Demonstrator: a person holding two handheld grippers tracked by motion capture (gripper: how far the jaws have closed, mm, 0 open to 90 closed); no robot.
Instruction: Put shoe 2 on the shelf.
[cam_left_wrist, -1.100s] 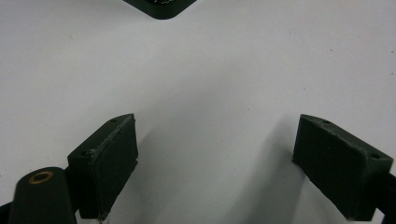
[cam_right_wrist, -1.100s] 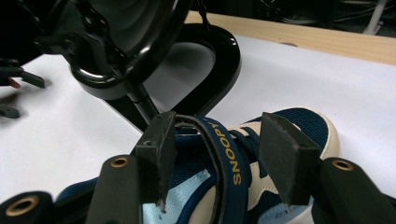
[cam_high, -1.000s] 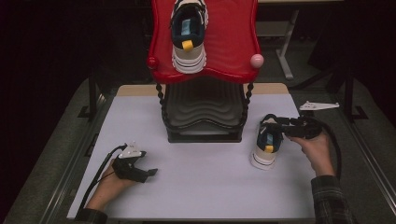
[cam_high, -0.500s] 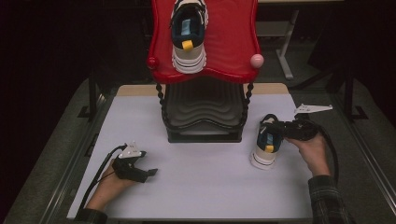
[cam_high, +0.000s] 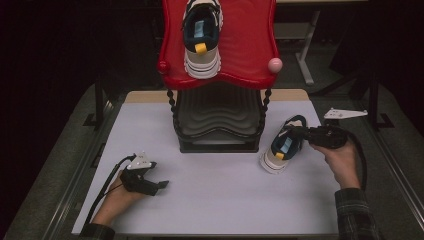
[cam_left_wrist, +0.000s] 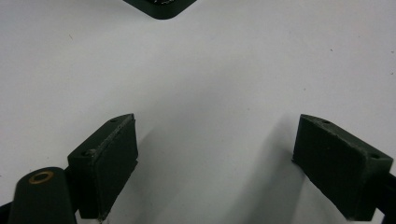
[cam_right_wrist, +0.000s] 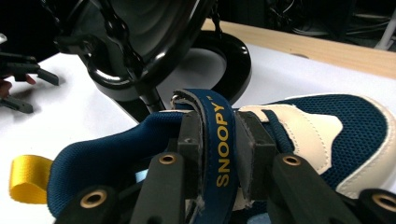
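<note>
To the right of the black shoe rack (cam_high: 218, 120), on the white table (cam_high: 220, 200), lay a navy-and-cream shoe (cam_high: 281, 148). The right gripper (cam_high: 300, 134) had just been closing, and its jaws pinched the shoe's navy tongue strap (cam_right_wrist: 216, 140). Left of the rack and nearer the person, the left gripper (cam_high: 162, 185) rested on the table, jaws spread with nothing between them. On the rack's red top shelf (cam_high: 250, 45) sat a second shoe (cam_high: 202, 37).

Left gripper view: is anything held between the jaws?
No, the left gripper has its jaws wide apart over the bare white table, with nothing between them.
</note>
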